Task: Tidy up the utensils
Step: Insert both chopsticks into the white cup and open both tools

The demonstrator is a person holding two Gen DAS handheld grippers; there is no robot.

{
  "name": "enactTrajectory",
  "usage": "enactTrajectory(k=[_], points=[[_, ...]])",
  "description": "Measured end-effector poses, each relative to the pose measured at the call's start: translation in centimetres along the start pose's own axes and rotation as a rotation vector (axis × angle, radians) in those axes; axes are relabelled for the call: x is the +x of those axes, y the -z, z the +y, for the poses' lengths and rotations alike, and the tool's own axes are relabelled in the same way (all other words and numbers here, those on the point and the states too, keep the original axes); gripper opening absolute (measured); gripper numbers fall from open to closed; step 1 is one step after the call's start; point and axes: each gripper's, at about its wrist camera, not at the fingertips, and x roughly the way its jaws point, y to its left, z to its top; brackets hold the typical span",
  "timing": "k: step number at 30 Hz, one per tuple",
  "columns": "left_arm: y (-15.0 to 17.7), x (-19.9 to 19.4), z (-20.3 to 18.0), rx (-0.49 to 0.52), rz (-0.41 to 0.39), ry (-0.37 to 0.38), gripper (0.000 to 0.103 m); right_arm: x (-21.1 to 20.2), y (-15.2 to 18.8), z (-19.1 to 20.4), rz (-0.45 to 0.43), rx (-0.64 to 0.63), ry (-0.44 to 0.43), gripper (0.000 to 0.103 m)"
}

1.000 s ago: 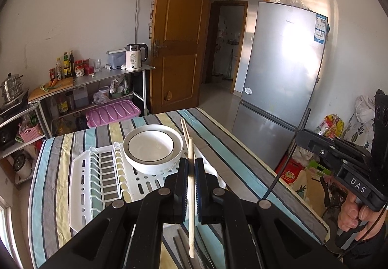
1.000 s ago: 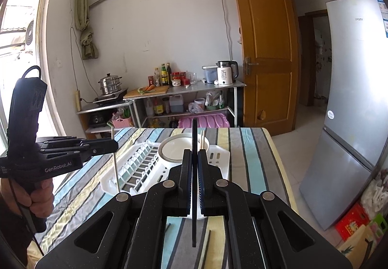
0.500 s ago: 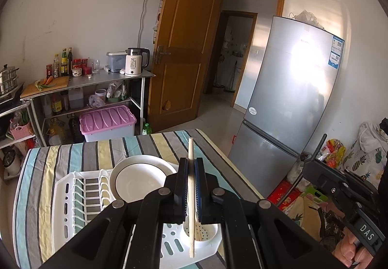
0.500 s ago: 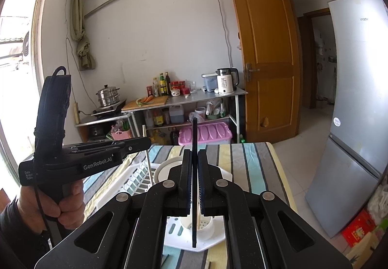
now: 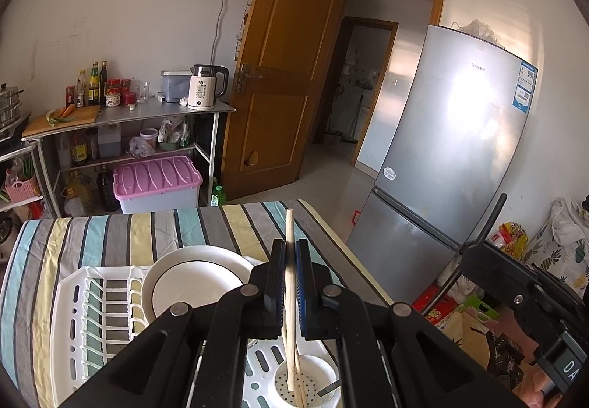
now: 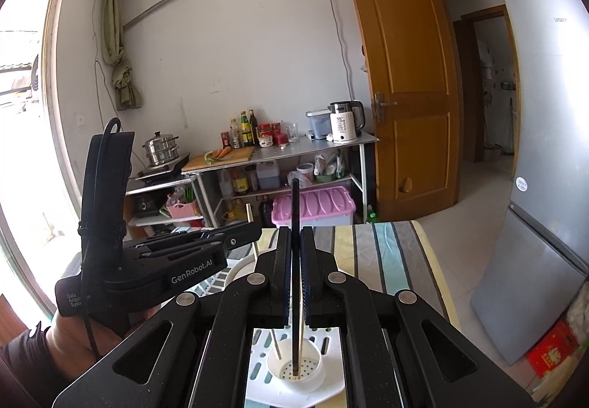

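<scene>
While the left gripper point(image 5: 290, 283) is pinching a wooden chopstick point(image 5: 289, 261) upright, its lower end is sitting in the white perforated cup point(image 5: 307, 384) of the dish rack point(image 5: 73, 316). Beside it, the right gripper point(image 6: 295, 275) is clamping a black chopstick point(image 6: 295, 209), tip resting in that cup.
</scene>
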Motion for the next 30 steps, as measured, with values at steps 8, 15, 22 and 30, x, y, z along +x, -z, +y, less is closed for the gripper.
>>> enactTrajectory(k=[8, 15, 22, 30], points=[[2.3, 3.3, 1.0, -0.008, 0.067, -0.005, 0.005, 3.1, 1.9, -1.0, 0.071, 0.026, 0.003, 0.004], [3.6, 5.2, 1.5, -0.007, 0.112, -0.011, 0.005, 4.8, 2.8, -1.7, 0.101, 0.04, 0.012, 0.004], [4.1, 5.9, 1.4, 0.001, 0.126, -0.007, 0.006, 5.0, 2.7, -2.2, 0.108, 0.052, 0.011, 0.005], [4.5, 5.3, 1.4, 0.014, 0.155, -0.01, 0.006, 4.9, 3.0, -2.0, 0.127, 0.036, 0.015, 0.012]])
